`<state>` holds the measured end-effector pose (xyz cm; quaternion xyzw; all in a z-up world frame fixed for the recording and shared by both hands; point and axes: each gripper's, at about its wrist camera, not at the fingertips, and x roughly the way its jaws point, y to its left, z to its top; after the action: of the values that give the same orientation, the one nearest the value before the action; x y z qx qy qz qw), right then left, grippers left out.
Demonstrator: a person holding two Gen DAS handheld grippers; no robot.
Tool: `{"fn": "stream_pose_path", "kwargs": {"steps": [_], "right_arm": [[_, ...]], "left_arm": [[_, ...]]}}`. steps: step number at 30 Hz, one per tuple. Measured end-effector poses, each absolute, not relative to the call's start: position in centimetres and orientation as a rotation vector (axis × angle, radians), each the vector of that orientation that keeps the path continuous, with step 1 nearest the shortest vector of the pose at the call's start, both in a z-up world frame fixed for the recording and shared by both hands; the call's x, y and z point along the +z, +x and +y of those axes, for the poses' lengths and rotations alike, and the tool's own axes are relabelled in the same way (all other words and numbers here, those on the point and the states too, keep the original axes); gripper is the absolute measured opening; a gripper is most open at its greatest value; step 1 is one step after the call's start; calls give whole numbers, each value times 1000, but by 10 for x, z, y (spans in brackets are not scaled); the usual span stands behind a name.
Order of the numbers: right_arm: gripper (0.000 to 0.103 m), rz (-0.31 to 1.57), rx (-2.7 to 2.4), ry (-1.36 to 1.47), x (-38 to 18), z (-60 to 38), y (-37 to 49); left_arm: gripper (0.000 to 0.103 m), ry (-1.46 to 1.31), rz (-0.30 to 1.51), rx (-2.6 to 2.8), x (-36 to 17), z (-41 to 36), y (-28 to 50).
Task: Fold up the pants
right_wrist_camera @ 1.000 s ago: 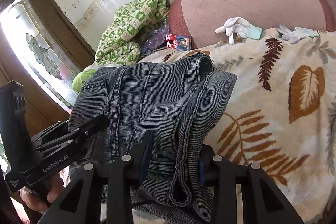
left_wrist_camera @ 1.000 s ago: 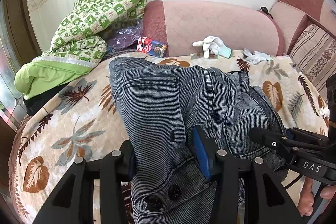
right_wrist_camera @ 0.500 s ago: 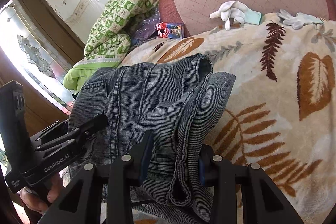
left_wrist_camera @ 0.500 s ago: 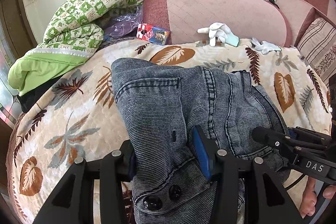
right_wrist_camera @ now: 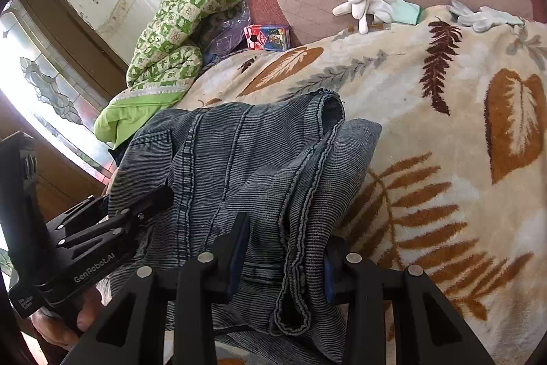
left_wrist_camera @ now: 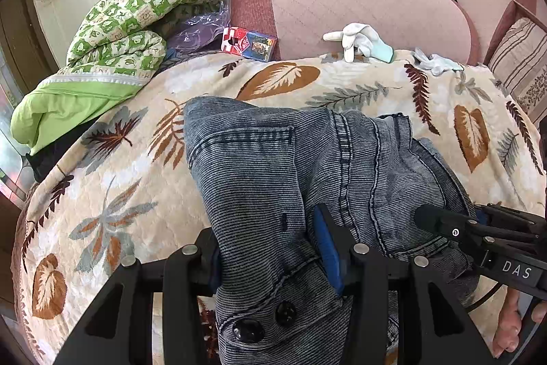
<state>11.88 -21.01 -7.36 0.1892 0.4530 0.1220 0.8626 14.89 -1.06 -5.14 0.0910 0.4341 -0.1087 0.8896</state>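
Left wrist: fingers point(left_wrist_camera: 270, 248) clamp pants point(left_wrist_camera: 273, 166) | right fingers point(right_wrist_camera: 280, 248) likewise | gloves point(left_wrist_camera: 362, 40), box point(left_wrist_camera: 249, 43) behind

Grey-blue striped pants point(left_wrist_camera: 273, 166) lie on a cream blanket point(left_wrist_camera: 102, 194) patterned with brown leaves.

pants point(left_wrist_camera: 259, 173): you hold ribbed grey-blue denim, matt, with glossy black buttons.
left claw point(left_wrist_camera: 270, 248): matt black plastic, blue pads, metal rivets.
blanket point(right_wrist_camera: 444, 132): your bed cover is fleecy cloth with leaf print.
gloves point(left_wrist_camera: 362, 40): white knitted cloth.
quilt point(left_wrist_camera: 136, 19): padded green cloth.
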Motion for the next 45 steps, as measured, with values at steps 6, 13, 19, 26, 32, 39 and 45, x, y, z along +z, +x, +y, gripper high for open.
{"fn": "stream_pose_path", "kwargs": {"steps": [6,13,19,26,32,39,45], "right_arm": [[38,956,249,400,-75,-211,120],[38,963,229,388,-76,-211,121],[55,966,201,348,-78,-207,120],[57,886,137,275,-53,-211,105],[57,735,115,245,-10,-212,76],[59,597,123,132,31,-179,34],[61,504,147,51,59,-150,-9]], "left_arm": [[48,192,907,-221,-55,-10,150],[52,200,922,-205,-65,-10,155],[64,239,904,-155,-65,-10,155],[82,289,688,-12,-22,2,132],[88,292,520,40,20,10,101],[94,268,446,32,48,15,65],[94,223,446,22,62,21,38]]}}
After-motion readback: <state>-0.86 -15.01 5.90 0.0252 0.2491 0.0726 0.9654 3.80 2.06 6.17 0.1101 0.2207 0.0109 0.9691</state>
